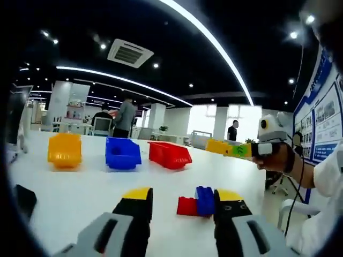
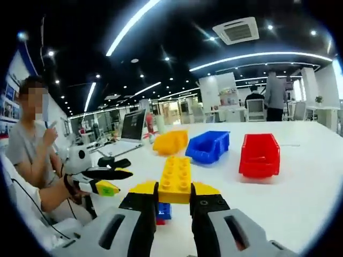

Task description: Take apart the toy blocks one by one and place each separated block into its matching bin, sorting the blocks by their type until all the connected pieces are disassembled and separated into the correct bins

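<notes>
My right gripper (image 2: pixel 174 194) is shut on a yellow block (image 2: pixel 176 179), held above the white table. In the left gripper view the same gripper (image 1: pixel 244 150) comes in from the right at mid-height, carrying the yellow block (image 1: pixel 217 146). A joined red and blue block pair (image 1: pixel 196 203) lies on the table just ahead of my left gripper (image 1: pixel 184 194), close to its right jaw; the jaws stand wide apart with nothing between them. The pair (image 2: pixel 163 211) peeks out under the held block. My left gripper (image 2: pixel 110 179) also appears at the left, in a person's hand.
Three bins stand in a row on the table (image 1: pixel 80 187): yellow bin (image 1: pixel 64 150), blue bin (image 1: pixel 122 153), red bin (image 1: pixel 169 155); they are also seen as yellow bin (image 2: pixel 170 142), blue bin (image 2: pixel 210 145), red bin (image 2: pixel 260 155). A laptop (image 2: pixel 133 126) sits behind them. People stand far off.
</notes>
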A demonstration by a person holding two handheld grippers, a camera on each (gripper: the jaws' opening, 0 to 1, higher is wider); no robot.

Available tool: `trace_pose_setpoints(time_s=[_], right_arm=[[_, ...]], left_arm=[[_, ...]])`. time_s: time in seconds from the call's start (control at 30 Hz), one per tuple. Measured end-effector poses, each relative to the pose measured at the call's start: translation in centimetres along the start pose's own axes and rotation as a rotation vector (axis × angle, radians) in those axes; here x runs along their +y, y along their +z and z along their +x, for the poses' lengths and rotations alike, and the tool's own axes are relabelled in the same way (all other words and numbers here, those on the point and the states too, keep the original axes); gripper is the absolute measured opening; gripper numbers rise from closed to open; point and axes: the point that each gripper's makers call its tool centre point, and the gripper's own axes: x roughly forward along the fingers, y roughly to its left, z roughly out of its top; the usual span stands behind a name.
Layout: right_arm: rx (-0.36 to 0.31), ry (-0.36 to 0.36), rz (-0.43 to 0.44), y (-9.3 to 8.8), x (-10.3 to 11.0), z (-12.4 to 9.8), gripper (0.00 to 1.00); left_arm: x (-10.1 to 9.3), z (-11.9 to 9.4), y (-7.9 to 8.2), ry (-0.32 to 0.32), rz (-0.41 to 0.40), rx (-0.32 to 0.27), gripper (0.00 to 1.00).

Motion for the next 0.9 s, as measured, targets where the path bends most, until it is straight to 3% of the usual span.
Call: trace_pose_setpoints(time_s=[0.3, 0.53, 0.63, 0.77, 0.9], right_arm=[[-0.001, 0.043, -0.064, 3.7, 0.4, 3.4, 0.24], [0.023, 0.092, -0.066, 5.8, 1.1, 8.4, 0.24], [0.048, 0.099, -0.087, 6.9, 1.0, 11.8, 0.24], [0.097, 0.119, -0.050, 7.4, 1.0, 16.1, 0.24], [0.142, 0.153, -0.010, 8.1, 1.5, 21.9, 0.24]], left_arm=[[0.5, -0.6, -0.7, 0.018, 0.022, 0.005, 0.50], [1.1, -0.7, -0.4, 0.036, 0.034, -0.007, 0.49], [1.0, -0.8, -0.2, 0.038, 0.042, -0.011, 0.49], [0.9, -0.8, -0.3, 0.045, 0.073, -0.001, 0.48], [1.1, -0.8, -0.8, 0.049, 0.101, 0.013, 0.48]])
